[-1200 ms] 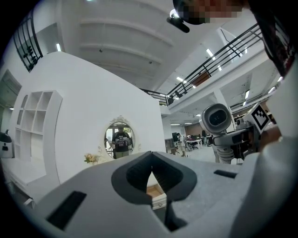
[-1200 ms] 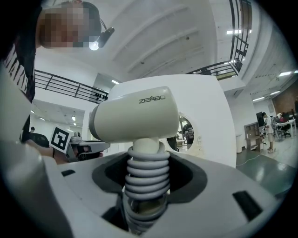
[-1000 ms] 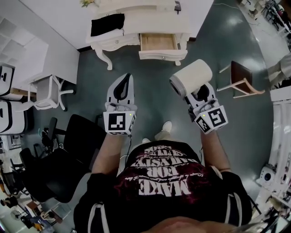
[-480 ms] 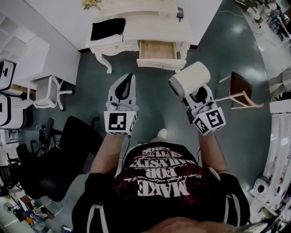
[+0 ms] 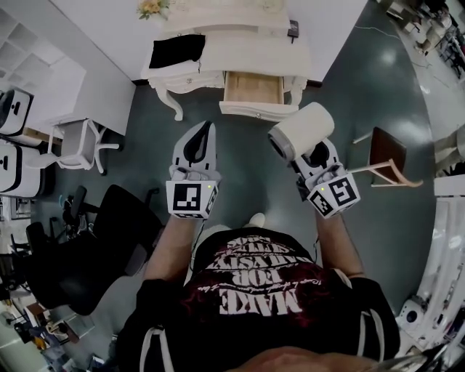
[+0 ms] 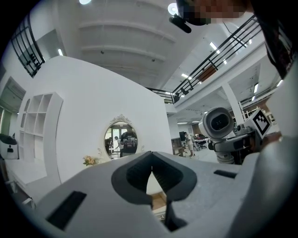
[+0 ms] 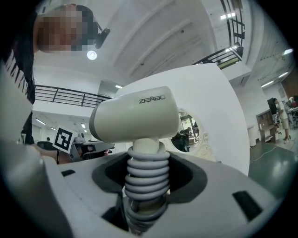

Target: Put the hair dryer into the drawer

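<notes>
The cream hair dryer (image 5: 301,131) stands upright in my right gripper (image 5: 314,150), which is shut on its handle. In the right gripper view the grey cord is coiled round that handle (image 7: 146,179) between the pads, with the dryer body (image 7: 135,116) above. My left gripper (image 5: 209,125) is level beside it, jaws shut with nothing in them; its tips (image 6: 151,165) meet. Ahead, the white dressing table (image 5: 240,47) has its wooden drawer (image 5: 253,89) pulled open. A sliver of the drawer (image 6: 158,201) shows below the left jaws. Both grippers are short of the drawer.
A brown wooden chair (image 5: 385,149) stands right of the right gripper. A black office chair (image 5: 127,221) and a white chair (image 5: 80,145) are on the left. On the table top lie a black cloth (image 5: 176,51), flowers (image 5: 152,7) and a small dark object (image 5: 292,29). An oval mirror (image 6: 121,138) hangs behind.
The dressing table and open drawer have come nearer in the head view as the person steps forward. Both grippers keep their pose, the right still shut on the hair dryer.
</notes>
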`<state>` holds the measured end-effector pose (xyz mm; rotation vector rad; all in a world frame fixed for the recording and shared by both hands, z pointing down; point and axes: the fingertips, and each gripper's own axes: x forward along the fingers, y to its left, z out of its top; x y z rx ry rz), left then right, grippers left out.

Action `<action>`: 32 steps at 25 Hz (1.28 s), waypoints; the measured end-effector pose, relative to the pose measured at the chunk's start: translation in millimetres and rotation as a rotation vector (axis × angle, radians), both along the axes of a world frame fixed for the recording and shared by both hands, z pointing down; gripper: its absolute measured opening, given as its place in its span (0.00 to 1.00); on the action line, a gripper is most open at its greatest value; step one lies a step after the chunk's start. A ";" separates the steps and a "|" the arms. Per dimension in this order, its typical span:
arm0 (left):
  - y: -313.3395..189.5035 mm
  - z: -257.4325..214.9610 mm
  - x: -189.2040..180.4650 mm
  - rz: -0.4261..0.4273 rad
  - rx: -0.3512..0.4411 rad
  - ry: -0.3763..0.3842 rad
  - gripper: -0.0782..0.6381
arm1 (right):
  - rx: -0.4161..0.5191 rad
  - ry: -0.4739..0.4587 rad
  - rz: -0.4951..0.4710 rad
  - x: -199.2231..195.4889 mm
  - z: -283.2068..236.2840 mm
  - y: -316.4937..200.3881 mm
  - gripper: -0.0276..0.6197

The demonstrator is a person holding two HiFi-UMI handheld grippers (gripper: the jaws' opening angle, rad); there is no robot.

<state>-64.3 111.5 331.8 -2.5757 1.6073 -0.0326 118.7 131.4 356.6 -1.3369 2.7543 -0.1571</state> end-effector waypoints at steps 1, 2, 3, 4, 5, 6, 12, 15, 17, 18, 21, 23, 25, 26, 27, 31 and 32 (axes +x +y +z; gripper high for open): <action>-0.6 1.8 1.0 -0.003 -0.004 0.000 0.11 | 0.000 0.004 -0.004 0.3 1.0 -0.5 0.40; -0.9 4.1 2.4 -0.003 -0.008 -0.001 0.11 | 0.000 0.007 -0.007 0.7 2.1 -0.7 0.40; -0.7 6.6 4.1 -0.001 -0.014 -0.004 0.11 | -0.001 0.008 -0.009 1.2 3.3 -0.4 0.40; 0.0 8.7 5.8 0.002 -0.017 -0.007 0.11 | -0.001 0.007 -0.010 2.0 4.3 0.1 0.40; 0.8 10.2 7.2 0.005 -0.019 -0.009 0.11 | -0.002 0.004 -0.010 3.0 4.9 0.6 0.40; 1.2 10.8 8.1 0.006 -0.020 -0.011 0.12 | -0.002 0.000 -0.011 4.1 5.2 0.7 0.40; 0.8 8.9 5.5 0.007 -0.017 -0.020 0.12 | -0.002 -0.017 -0.005 8.2 4.6 -1.2 0.40; -1.3 13.4 7.9 0.024 -0.024 -0.014 0.11 | -0.010 -0.011 0.019 10.9 7.1 0.1 0.40; -6.9 11.6 8.2 0.038 -0.016 -0.013 0.11 | -0.011 -0.014 0.026 8.0 8.0 -3.7 0.40; -11.4 9.8 7.5 0.045 -0.011 -0.014 0.12 | -0.009 -0.015 0.030 5.5 7.8 -7.3 0.40; -25.8 9.5 7.3 0.067 -0.009 -0.011 0.11 | -0.008 -0.013 0.046 -0.2 8.3 -16.9 0.40; -32.9 10.9 10.5 0.086 -0.013 -0.011 0.12 | -0.012 -0.013 0.058 -0.4 8.3 -21.7 0.40; -42.0 8.6 13.1 0.105 -0.006 -0.016 0.11 | -0.011 -0.013 0.072 0.4 6.5 -29.3 0.40; -46.8 7.7 13.1 0.112 -0.004 -0.017 0.12 | -0.010 -0.013 0.079 0.3 6.1 -33.0 0.40; -51.7 7.5 12.4 0.117 -0.004 -0.018 0.11 | -0.011 -0.014 0.086 0.1 6.2 -36.7 0.40; -74.6 7.9 11.2 0.133 -0.011 -0.009 0.12 | -0.013 -0.016 0.103 0.7 2.8 -56.0 0.40; -80.1 8.1 11.5 0.138 -0.010 -0.007 0.11 | -0.011 -0.014 0.107 0.9 2.1 -61.1 0.40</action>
